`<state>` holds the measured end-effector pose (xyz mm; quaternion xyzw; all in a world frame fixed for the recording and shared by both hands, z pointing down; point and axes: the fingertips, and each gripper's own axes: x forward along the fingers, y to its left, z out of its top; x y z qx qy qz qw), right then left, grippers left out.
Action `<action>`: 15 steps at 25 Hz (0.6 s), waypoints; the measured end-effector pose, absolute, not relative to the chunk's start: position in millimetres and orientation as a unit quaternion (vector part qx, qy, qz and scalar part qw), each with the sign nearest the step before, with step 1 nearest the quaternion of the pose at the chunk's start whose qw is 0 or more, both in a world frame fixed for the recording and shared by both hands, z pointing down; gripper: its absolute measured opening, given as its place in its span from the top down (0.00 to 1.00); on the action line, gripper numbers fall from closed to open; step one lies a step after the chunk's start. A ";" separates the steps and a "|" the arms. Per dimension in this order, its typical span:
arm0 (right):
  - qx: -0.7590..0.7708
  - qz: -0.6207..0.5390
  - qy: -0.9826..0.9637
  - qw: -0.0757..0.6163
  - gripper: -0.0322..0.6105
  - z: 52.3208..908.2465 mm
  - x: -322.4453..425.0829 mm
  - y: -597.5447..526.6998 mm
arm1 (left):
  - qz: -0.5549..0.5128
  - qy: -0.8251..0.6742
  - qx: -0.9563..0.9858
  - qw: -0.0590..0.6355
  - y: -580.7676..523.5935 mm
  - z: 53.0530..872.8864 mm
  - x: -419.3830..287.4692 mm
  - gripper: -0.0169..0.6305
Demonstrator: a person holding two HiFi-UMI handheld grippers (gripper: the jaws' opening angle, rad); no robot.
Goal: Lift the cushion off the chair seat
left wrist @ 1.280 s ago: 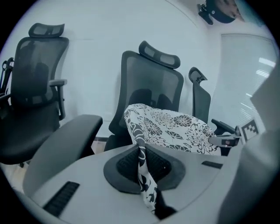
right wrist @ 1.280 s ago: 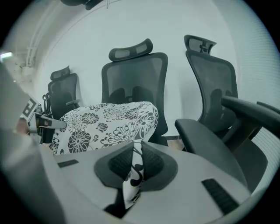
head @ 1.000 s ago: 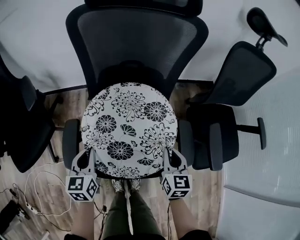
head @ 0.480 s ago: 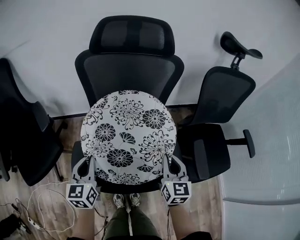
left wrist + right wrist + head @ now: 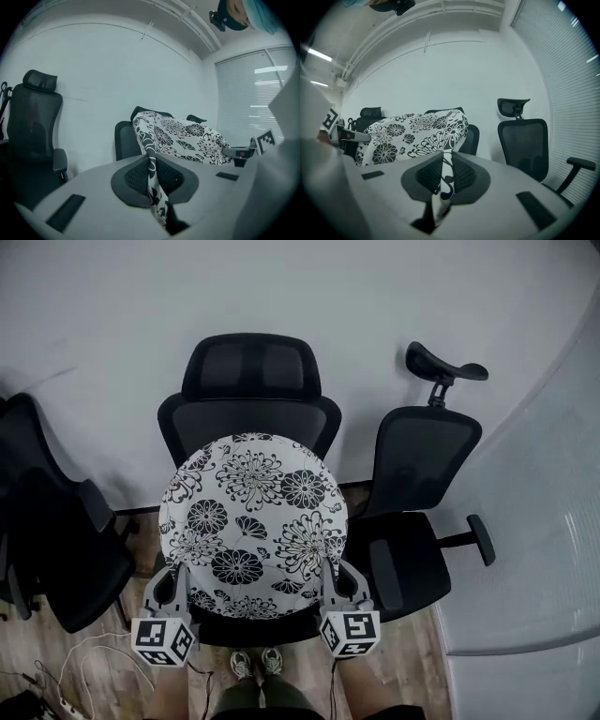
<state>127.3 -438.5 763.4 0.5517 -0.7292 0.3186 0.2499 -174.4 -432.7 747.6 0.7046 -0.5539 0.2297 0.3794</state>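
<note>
Flowers in black and white covered the round cushion [image 5: 253, 521], and both tools held it by its near edge. The left tool [image 5: 180, 570] was clamped shut on the cloth at the cushion's near left side. In the left gripper view its dark pads [image 5: 136, 177] squeezed a thin fold of the flowery cloth, and the rest of the cushion [image 5: 187, 136] rose up and away from the tool to its right. The right tool [image 5: 328, 570] was clamped shut on the near right side. In the right gripper view its pads [image 5: 429, 174] pinched a fold of cloth too, and the cushion [image 5: 408, 131] spread away from the tool to its left.

The cushion sat between the two tools and stretched out past their tips, tilted up. Its far edge was in front of the back of the black chair [image 5: 248, 395]. A dark strip of the seat [image 5: 253, 626] showed under the near edge, between the tools. I could not tell if the far part touched the seat.

A second chair [image 5: 422, 465] stood off to the right tool's outer side. A third chair [image 5: 56, 540] stood off to the left tool's outer side. A pair of shoes [image 5: 253, 662] stood on the wood floor [image 5: 94, 652] behind the tools.
</note>
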 end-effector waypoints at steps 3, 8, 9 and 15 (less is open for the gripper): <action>0.556 0.312 -0.732 0.238 0.89 763.9 127.4 -436.5 | 0.224 -0.555 0.711 0.369 -432.5 745.9 -173.1 0.94; 0.559 0.301 -0.741 0.219 0.89 773.1 125.3 -430.4 | 0.214 -0.561 0.720 0.347 -430.6 748.2 -173.2 0.94; 0.559 0.298 -0.743 0.213 0.89 775.6 125.1 -429.8 | 0.213 -0.562 0.723 0.341 -430.2 748.9 -172.9 0.94; 0.561 0.283 -0.755 0.184 0.89 789.7 126.8 -423.6 | 0.204 -0.571 0.731 0.312 -422.5 754.7 -170.9 0.94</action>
